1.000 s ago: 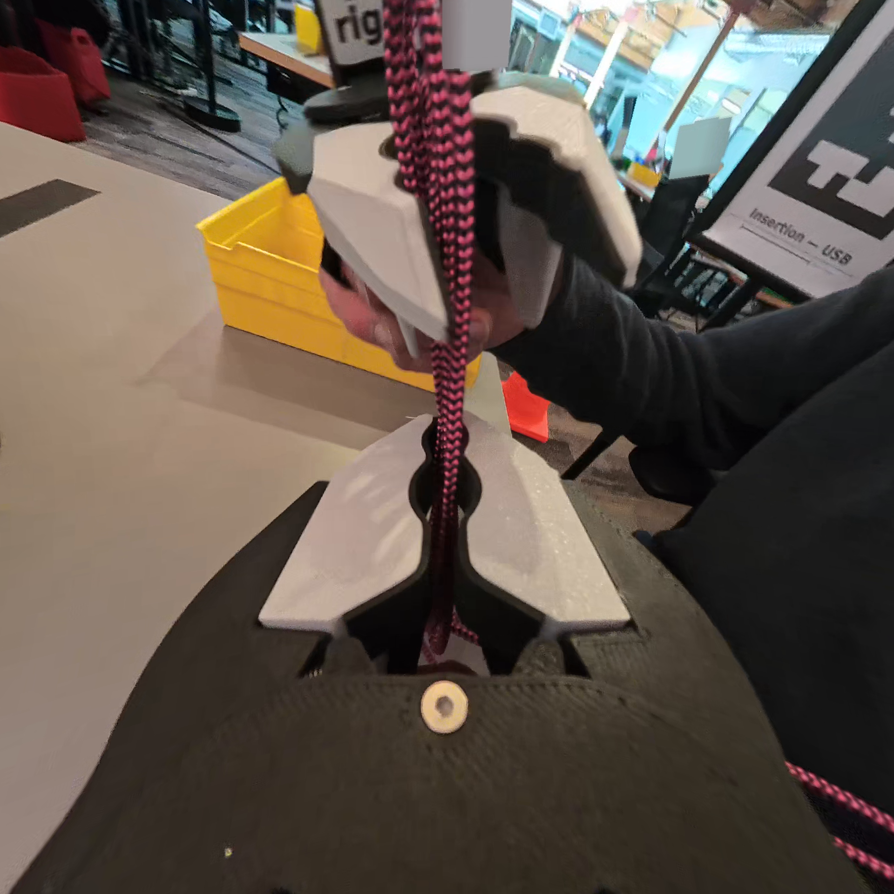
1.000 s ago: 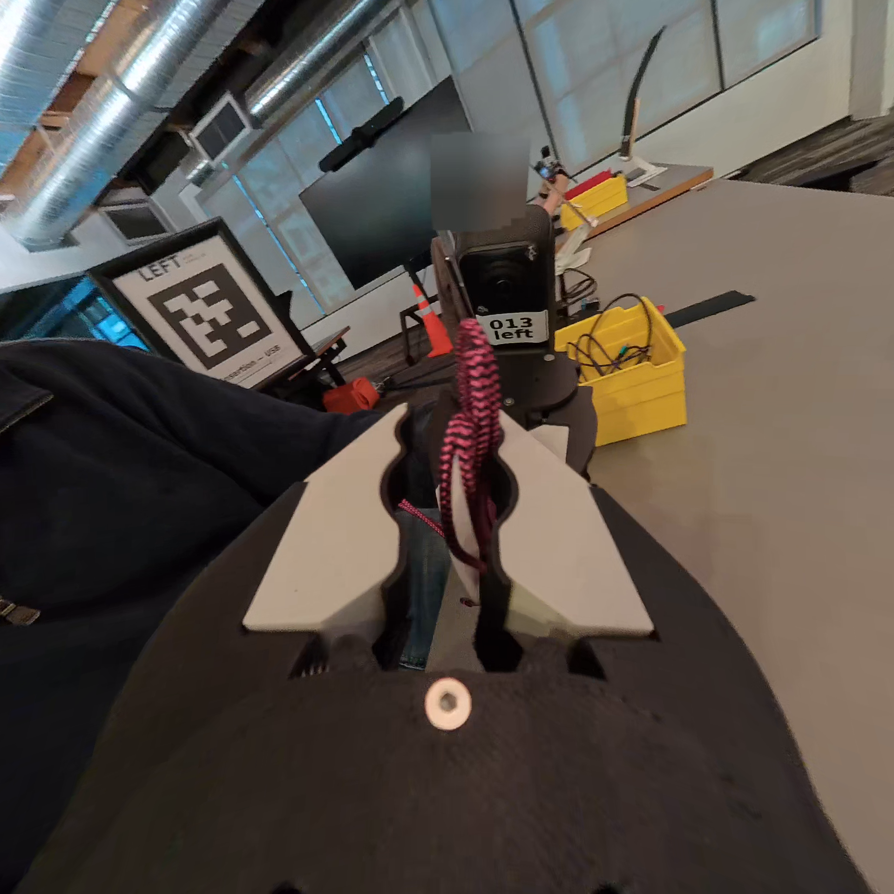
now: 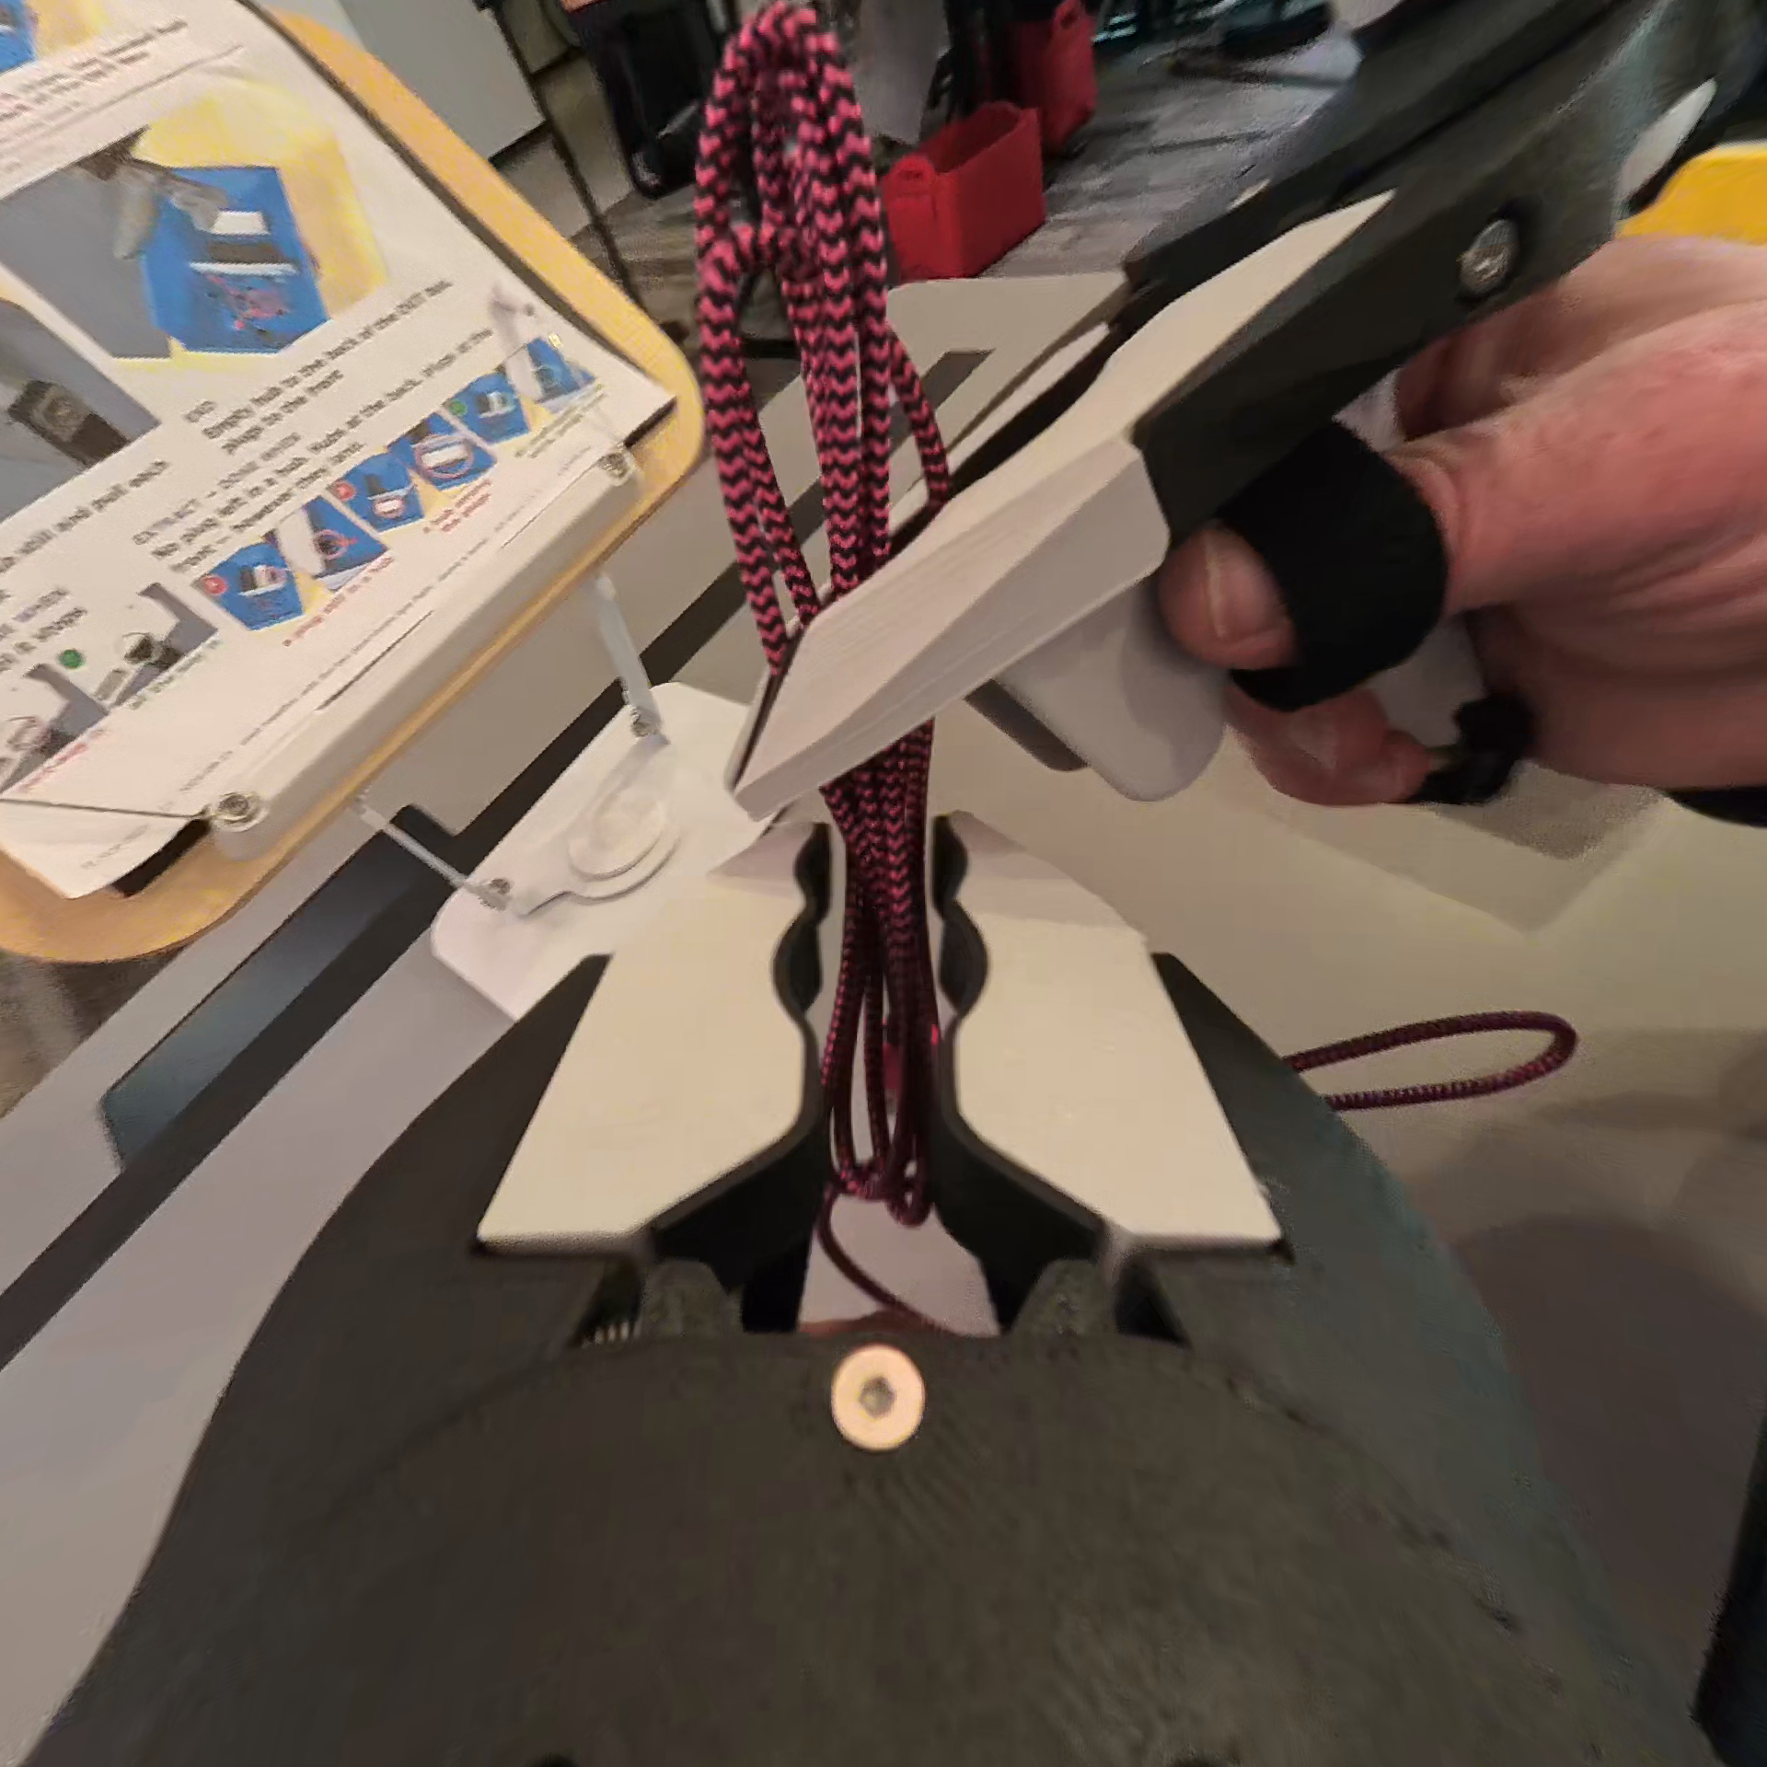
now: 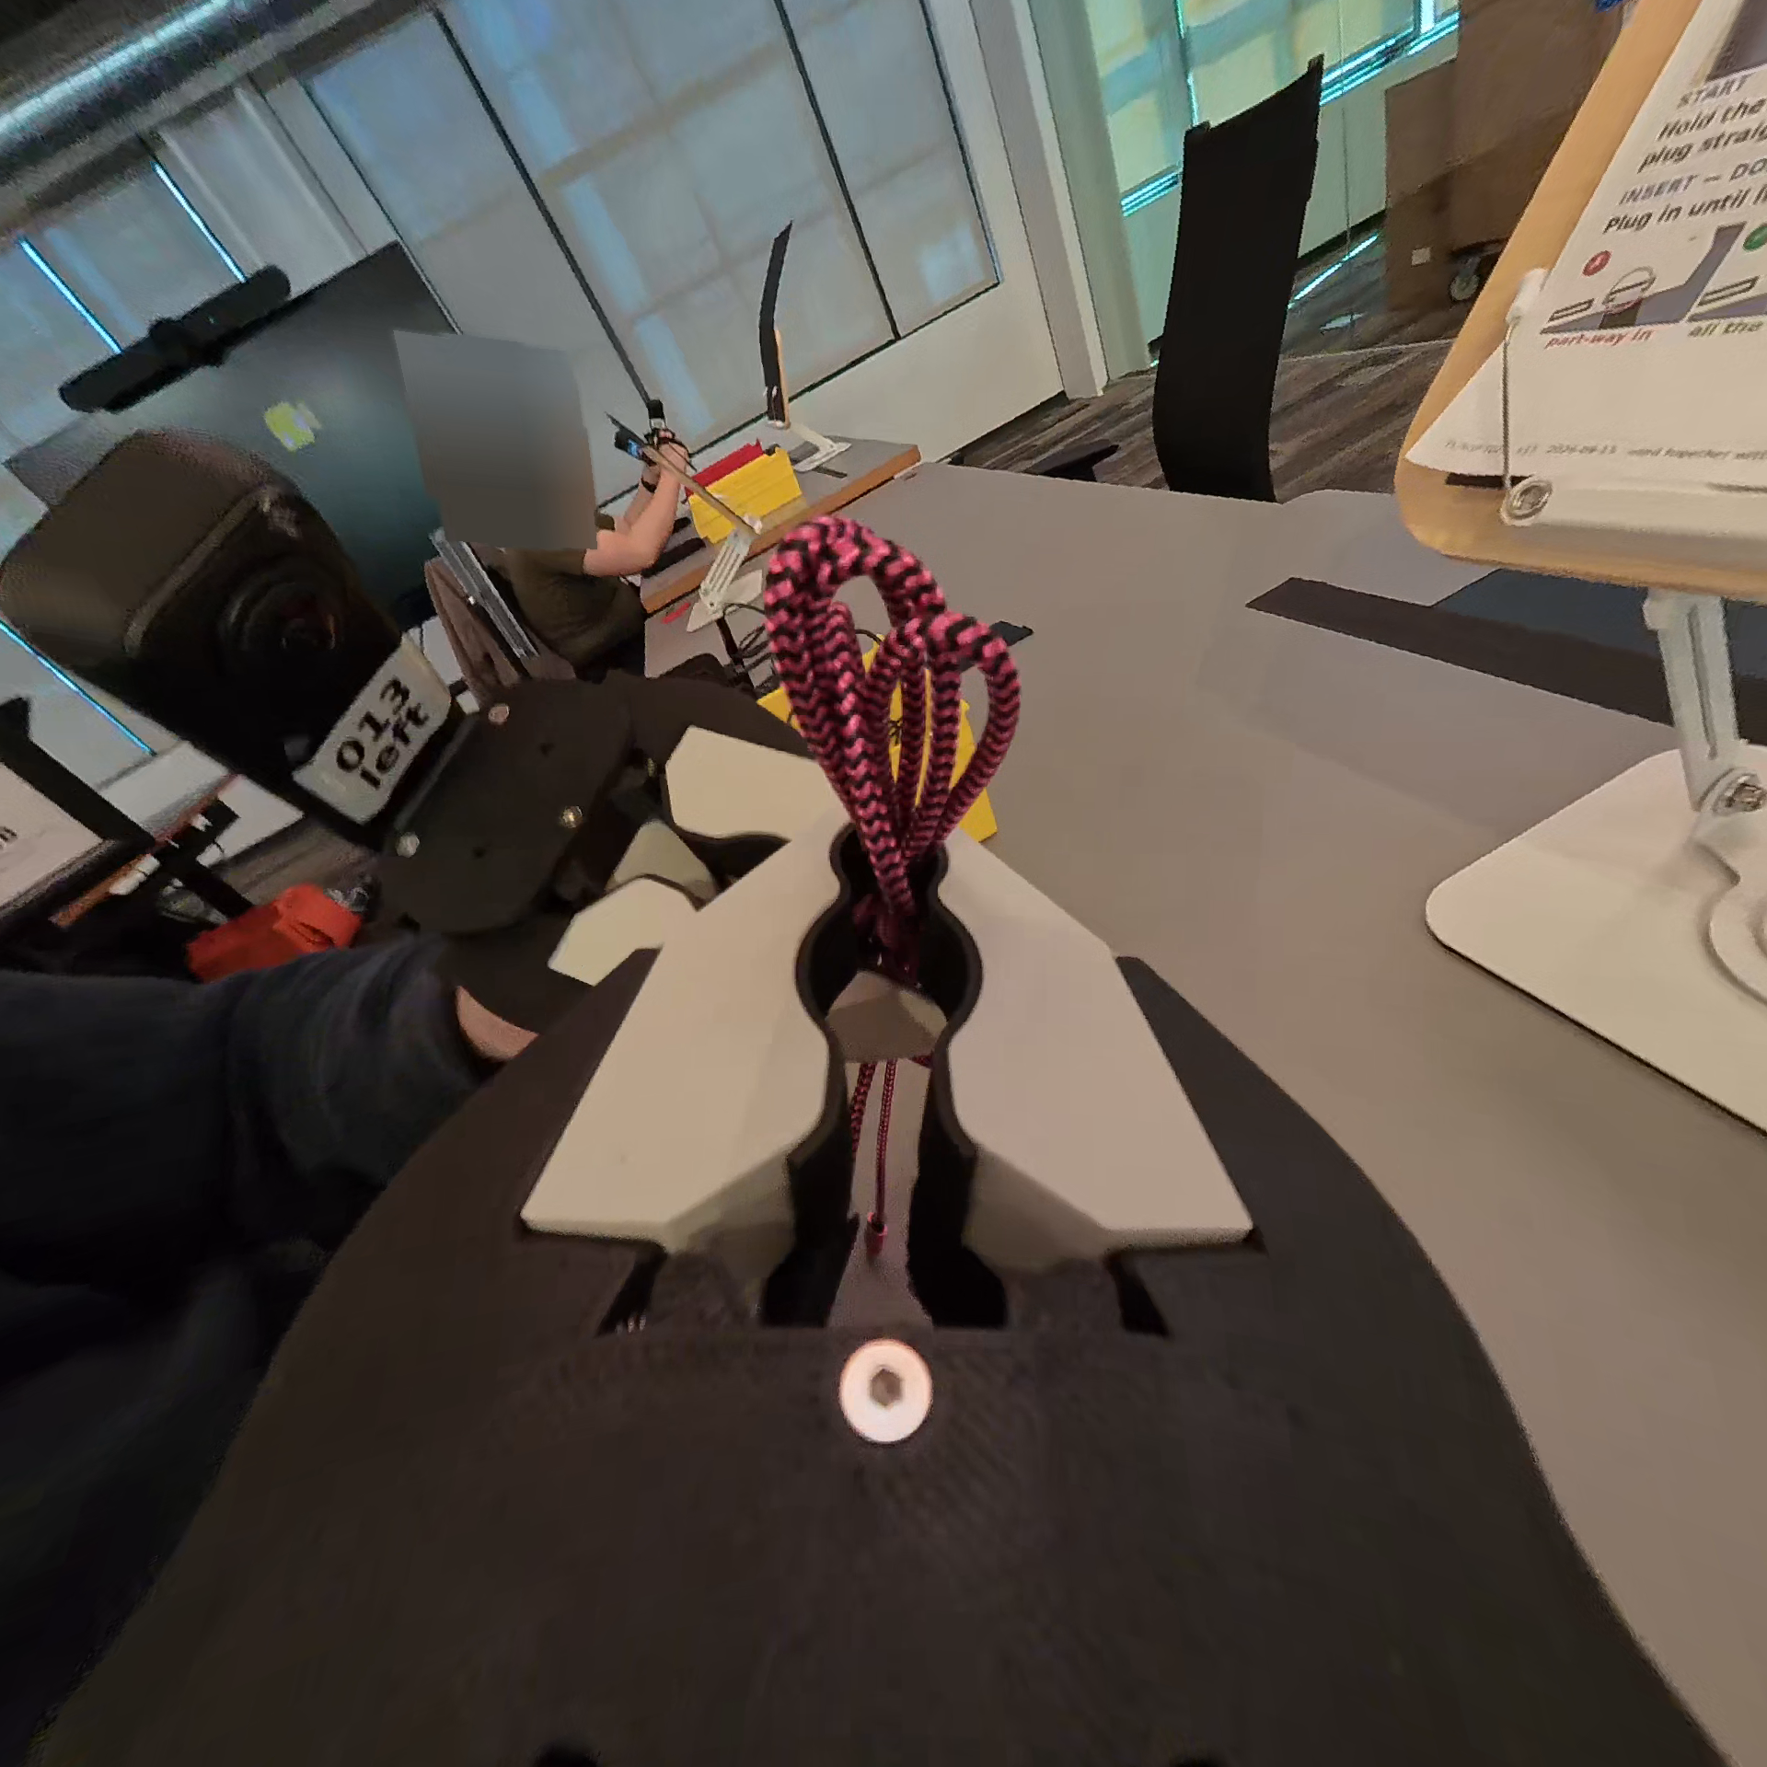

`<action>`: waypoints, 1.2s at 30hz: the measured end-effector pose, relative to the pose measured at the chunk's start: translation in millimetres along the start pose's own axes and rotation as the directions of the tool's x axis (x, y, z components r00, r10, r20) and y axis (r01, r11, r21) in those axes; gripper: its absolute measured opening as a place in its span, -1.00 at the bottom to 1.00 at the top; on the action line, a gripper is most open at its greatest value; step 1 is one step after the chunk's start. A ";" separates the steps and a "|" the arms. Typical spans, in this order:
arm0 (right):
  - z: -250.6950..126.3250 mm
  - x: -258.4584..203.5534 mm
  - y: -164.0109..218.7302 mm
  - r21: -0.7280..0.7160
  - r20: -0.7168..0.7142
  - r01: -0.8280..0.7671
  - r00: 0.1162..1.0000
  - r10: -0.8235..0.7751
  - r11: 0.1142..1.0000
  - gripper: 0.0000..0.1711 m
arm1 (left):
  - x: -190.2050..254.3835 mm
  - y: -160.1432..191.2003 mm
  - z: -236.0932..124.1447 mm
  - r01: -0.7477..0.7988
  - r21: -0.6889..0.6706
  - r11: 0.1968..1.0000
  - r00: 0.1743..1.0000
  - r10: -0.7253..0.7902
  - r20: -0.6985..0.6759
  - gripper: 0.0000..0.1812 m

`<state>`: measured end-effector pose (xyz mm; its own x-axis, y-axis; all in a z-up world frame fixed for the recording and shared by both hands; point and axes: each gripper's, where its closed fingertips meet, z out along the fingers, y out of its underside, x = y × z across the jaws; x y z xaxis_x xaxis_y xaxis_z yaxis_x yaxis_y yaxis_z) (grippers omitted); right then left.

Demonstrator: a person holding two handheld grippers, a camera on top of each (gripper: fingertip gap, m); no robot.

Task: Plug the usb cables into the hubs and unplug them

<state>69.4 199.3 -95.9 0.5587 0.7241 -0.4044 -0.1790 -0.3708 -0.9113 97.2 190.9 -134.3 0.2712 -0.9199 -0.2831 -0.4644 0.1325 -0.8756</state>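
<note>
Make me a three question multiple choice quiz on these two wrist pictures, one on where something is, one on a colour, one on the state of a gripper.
1. Where do the strands of the bundled cable run in the left wrist view?
A. between the left gripper's fingers
B. in a red bin
C. over the instruction board

2. What colours is the cable's braid?
A. blue and white
B. pink and black
C. plain grey

3. How is the right gripper?
A. wide open, empty
B. out of view
C. shut on the cable

Answers: A, the strands pass through the left gripper; B, the braid shows pink and black; C, its fingers pinch the loops.
</note>
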 end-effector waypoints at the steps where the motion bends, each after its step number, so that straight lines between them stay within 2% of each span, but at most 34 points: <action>1: -1.8 0.5 0.8 -0.023 -0.003 0.019 1.000 -0.019 1.000 -0.96 | 3.2 -3.7 -3.6 0.013 0.021 1.000 0.999 -0.012 -0.051 -0.66; 3: -4.5 -7.6 2.4 -0.079 0.057 0.058 0.997 -0.054 0.995 -0.96 | 13.7 -6.3 -10.5 0.055 0.020 0.998 0.978 -0.050 -0.202 -0.47; 5: -6.1 -15.2 6.8 -0.156 0.109 0.095 0.991 -0.078 0.983 -0.97 | 21.9 -6.8 -14.9 0.102 -0.015 0.995 0.936 -0.102 -0.337 -0.40; 8: -4.6 -31.1 17.2 -0.271 0.209 0.160 0.972 -0.104 0.949 -0.97 | 37.8 -6.6 -18.0 0.117 -0.060 0.991 0.856 -0.131 -0.500 -0.44; 10: -3.2 -39.7 19.4 -0.305 0.251 0.195 0.961 -0.118 0.932 -0.97 | 47.0 -6.4 -17.9 0.118 -0.066 0.991 0.812 -0.135 -0.567 -0.73; 12: -4.5 -42.5 22.6 -0.342 0.268 0.215 0.955 -0.124 0.915 -0.97 | 53.2 -8.0 -19.0 0.160 -0.065 0.985 0.768 -0.166 -0.618 -0.80; 14: -6.9 -43.7 22.2 -0.347 0.284 0.205 0.953 -0.105 0.915 -0.96 | 54.7 -10.5 -19.1 0.194 -0.040 0.980 0.757 -0.176 -0.630 -0.90; 19: -4.5 -38.1 18.1 -0.310 0.264 0.169 0.961 -0.086 0.935 -0.94 | 45.6 -11.7 -14.6 0.264 -0.025 0.964 0.766 -0.225 -0.603 -0.96; 20: -3.6 -36.6 13.9 -0.284 0.253 0.154 0.964 -0.080 0.946 -0.80 | 42.6 -13.0 -15.2 0.280 -0.018 0.960 0.764 -0.235 -0.601 -0.97; 21: -3.3 -29.1 7.5 -0.248 0.206 0.129 0.975 -0.078 0.960 -0.49 | 37.7 -14.2 -16.3 0.297 -0.007 0.955 0.767 -0.243 -0.594 -0.97; 25: -21.9 -20.4 -6.2 -0.101 0.192 0.091 0.979 -0.070 0.991 -0.23 | 10.4 -19.9 -24.9 0.432 0.038 0.901 0.740 -0.329 -0.587 -0.98; 28: -29.0 -24.3 21.9 -0.148 0.271 0.046 0.963 -0.004 0.988 -0.11 | -8.4 -25.1 -31.9 0.519 0.088 0.851 0.717 -0.377 -0.586 -0.98; 30: -30.8 -30.3 40.2 -0.158 0.307 0.083 0.951 -0.031 0.984 -0.01 | -20.1 -30.6 -37.4 0.566 0.131 0.814 0.708 -0.399 -0.582 -0.98; 32: -38.2 -36.8 42.4 -0.076 0.348 0.098 0.935 -0.066 0.992 -0.01 | -28.8 -37.8 -45.5 0.610 0.166 0.775 0.685 -0.411 -0.601 -0.98; 34: -49.6 -36.0 34.4 0.048 0.391 0.027 0.919 -0.043 0.998 -0.06 | -35.6 -45.3 -54.1 0.642 0.201 0.740 0.669 -0.414 -0.617 -0.98; 36: -51.1 -32.6 42.4 0.067 0.425 -0.014 0.905 -0.015 0.998 -0.01 | -40.4 -53.2 -61.3 0.662 0.235 0.711 0.663 -0.409 -0.627 -0.98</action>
<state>84.9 130.2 -117.3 0.1642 0.9082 -0.3851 -0.2407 -0.3417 -0.9085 59.3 198.4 -52.3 -0.1589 -0.8952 0.4163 0.0478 -0.4281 -0.9024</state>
